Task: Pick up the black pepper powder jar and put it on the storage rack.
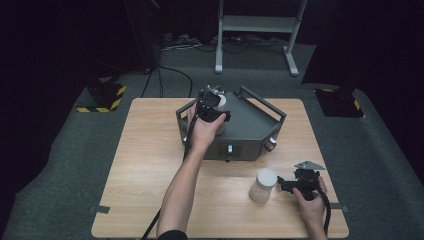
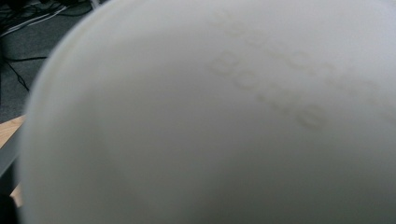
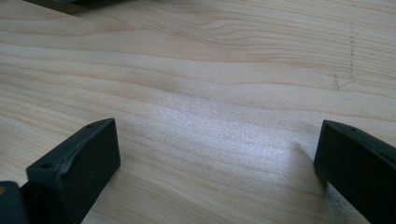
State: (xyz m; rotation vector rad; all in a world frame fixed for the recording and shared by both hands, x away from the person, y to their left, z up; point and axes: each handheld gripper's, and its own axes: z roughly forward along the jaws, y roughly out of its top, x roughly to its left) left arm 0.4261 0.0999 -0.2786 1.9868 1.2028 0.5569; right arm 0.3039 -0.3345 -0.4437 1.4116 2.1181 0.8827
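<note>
Where the near edge of the worktop (image 1: 150,200) is concerned, the right tool (image 1: 287,184) rests low on the wood with its jaws standing wide apart and nothing between them; the right gripper view confirms bare wood grain between the two black jaws. Just to its left stands a white lidded jar (image 1: 263,185), upright, its long axis vertical, near the jaw tips but apart from them. Farther back, the grey tray (image 1: 250,125) sits at mid-worktop, and over its left rear corner the left tool (image 1: 214,107) is clamped on a second white container (image 2: 210,121) (blurred lettering on its wall, unreadable). That container looks to be held upright at the tray. In my judgement the next reach falls to the right hand, being much the nearer to the free jar, which lies leftward of its tool.
</note>
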